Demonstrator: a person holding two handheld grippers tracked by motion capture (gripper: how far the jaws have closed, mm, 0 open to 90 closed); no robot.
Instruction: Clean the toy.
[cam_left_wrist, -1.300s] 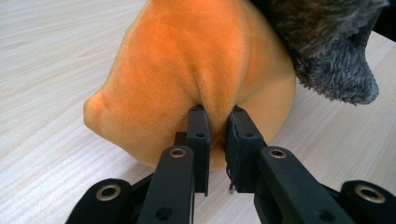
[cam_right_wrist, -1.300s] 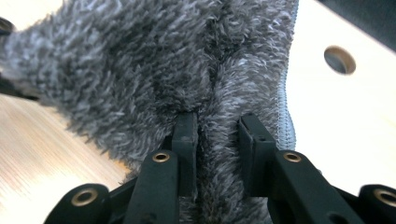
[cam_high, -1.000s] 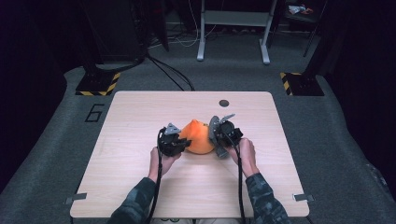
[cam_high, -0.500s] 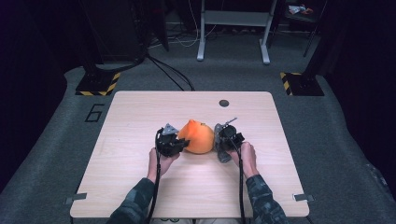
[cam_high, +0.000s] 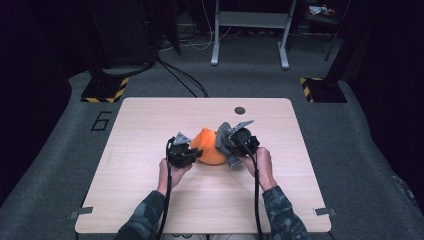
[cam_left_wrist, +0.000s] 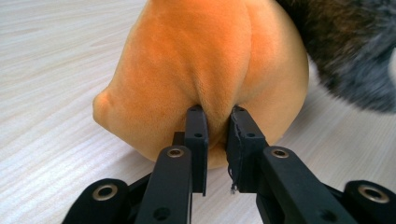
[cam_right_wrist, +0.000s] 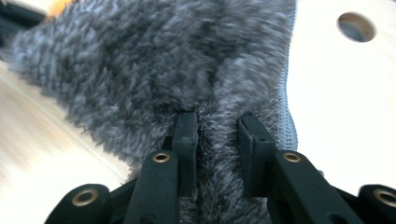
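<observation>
Plainly, work in hand: two grippers pull a grey furry cover (cam_high: 223, 136) off, or onto, an orange plush cushion (cam_high: 209, 148); which way cannot be told.
Cushion: mid-table (cam_high: 150, 200), nearer the person than the round hole (cam_high: 240, 110).
Left gripper (cam_left_wrist: 215, 122): pinched on a fold of the orange plush, likely anchoring the cushion.
Right gripper (cam_right_wrist: 217, 128): clamped on the grey fur at the cushion's right, likely to work the cover along.
Writing: a "6" (cam_high: 101, 121) on the floor left of the table; no labels readable on the cushion.

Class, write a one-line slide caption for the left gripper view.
Left gripper pinching a fold of the orange plush toy on the wooden table.
</observation>
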